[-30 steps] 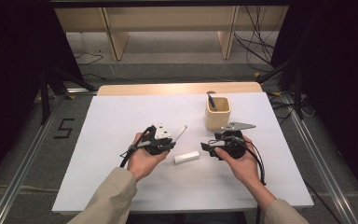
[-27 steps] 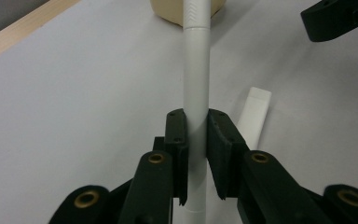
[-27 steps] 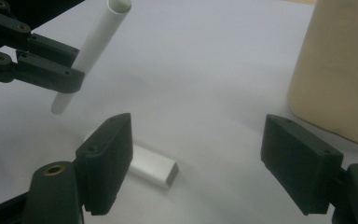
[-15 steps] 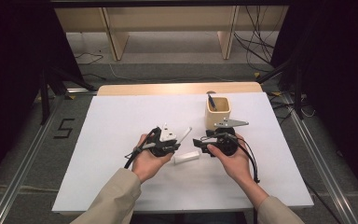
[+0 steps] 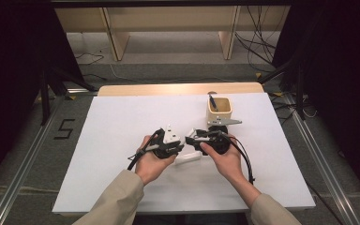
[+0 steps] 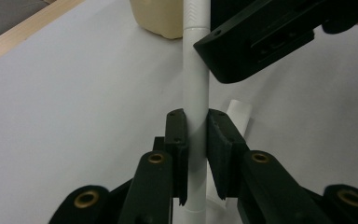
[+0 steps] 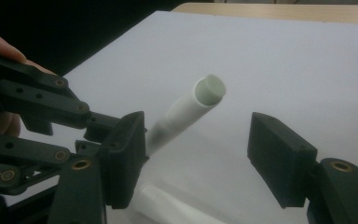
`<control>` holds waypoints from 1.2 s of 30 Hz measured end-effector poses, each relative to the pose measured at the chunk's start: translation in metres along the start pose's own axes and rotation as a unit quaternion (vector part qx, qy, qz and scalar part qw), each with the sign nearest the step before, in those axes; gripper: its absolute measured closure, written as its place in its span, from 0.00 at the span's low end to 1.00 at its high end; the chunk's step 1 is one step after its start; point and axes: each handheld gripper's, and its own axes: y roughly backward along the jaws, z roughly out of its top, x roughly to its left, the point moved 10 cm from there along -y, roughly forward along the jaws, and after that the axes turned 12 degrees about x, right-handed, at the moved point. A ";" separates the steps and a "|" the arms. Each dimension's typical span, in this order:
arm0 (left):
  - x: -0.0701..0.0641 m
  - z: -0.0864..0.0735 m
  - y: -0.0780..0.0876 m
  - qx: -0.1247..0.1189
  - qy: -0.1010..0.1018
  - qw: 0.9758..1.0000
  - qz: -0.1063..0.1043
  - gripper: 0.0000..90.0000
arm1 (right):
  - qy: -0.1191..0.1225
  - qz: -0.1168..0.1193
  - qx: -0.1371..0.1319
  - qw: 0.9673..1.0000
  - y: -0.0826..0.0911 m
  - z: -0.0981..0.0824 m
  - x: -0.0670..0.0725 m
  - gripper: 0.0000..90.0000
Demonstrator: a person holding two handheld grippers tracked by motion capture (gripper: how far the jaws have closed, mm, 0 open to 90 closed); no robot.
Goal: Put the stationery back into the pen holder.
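A white-covered table (image 5: pixel 122 117) spreads under the high camera, a wooden strip showing along its far edge, with a dark floor and pale shelving beyond. From the near side come two forearms in tan sleeves (image 5: pixel 117 201), each hand carrying a black two-jaw gripper, the two meeting close together near the table's middle.

A cream, square-sided cup (image 5: pixel 219 108) stands on the far right of the sheet, just beyond the right gripper, with a dark pen-like item (image 5: pixel 213 101) leaning inside it.

The left gripper (image 6: pixel 196 135) is clenched on a white tube (image 6: pixel 196 93): in the left gripper view its two pads press the tube's sides, and the tube runs straight up between them toward the cup. The right gripper (image 7: pixel 200 154) faces it. In the right gripper view the tube's open end (image 7: pixel 210 89) points up into the gap between the right jaws, which stand apart and touch nothing; they have just been closing, with the tube's tip between them but not gripped. One right jaw crosses in front of the tube's upper part in the left gripper view.

A second, shorter white piece (image 5: pixel 188 158) lies flat on the sheet just below the two grippers, between the hands.
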 end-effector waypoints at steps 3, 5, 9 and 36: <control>-0.001 0.000 0.000 0.000 -0.002 1.000 0.000 0.88 | -0.004 0.005 -0.001 1.000 -0.002 0.000 0.002 0.46; -0.002 0.000 0.000 0.000 -0.002 1.000 -0.001 0.88 | -0.004 0.007 0.001 1.000 -0.004 0.000 0.004 0.48; -0.002 0.001 0.000 -0.001 -0.003 1.000 -0.001 0.88 | -0.007 0.017 -0.002 1.000 -0.005 0.000 0.007 0.56; -0.003 0.006 0.003 -0.018 0.003 1.000 0.001 0.88 | -0.040 0.072 -0.023 0.996 -0.006 0.002 0.018 0.81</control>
